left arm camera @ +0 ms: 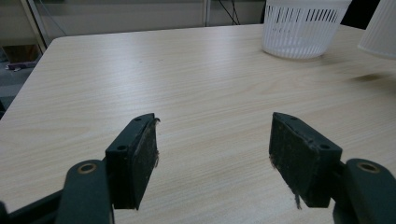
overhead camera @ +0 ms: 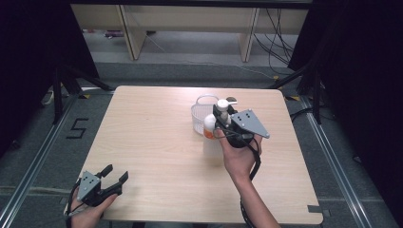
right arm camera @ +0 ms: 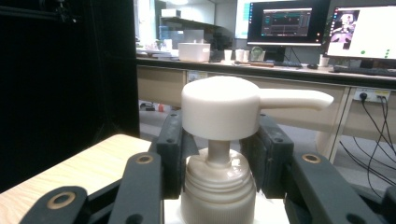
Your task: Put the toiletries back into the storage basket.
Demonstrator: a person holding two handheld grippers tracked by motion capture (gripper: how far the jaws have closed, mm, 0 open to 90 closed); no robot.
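Right gripper [overhead camera: 219,118] is clamped around a white pump bottle [overhead camera: 210,122] with an orange patch low on its side, held just beside the white basket [overhead camera: 199,113] — looks like it's touching it. Left gripper [overhead camera: 114,178] sits at the table's [overhead camera: 152,133] near-left corner — jaws apart, nothing between them.

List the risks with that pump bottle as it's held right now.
1. The right gripper clamps the pump bottle only at its ribbed collar, so the body below may swing or slip.
2. The white basket stands right beside the bottle and might get knocked.
3. The protruding spout may snag the basket's handle.
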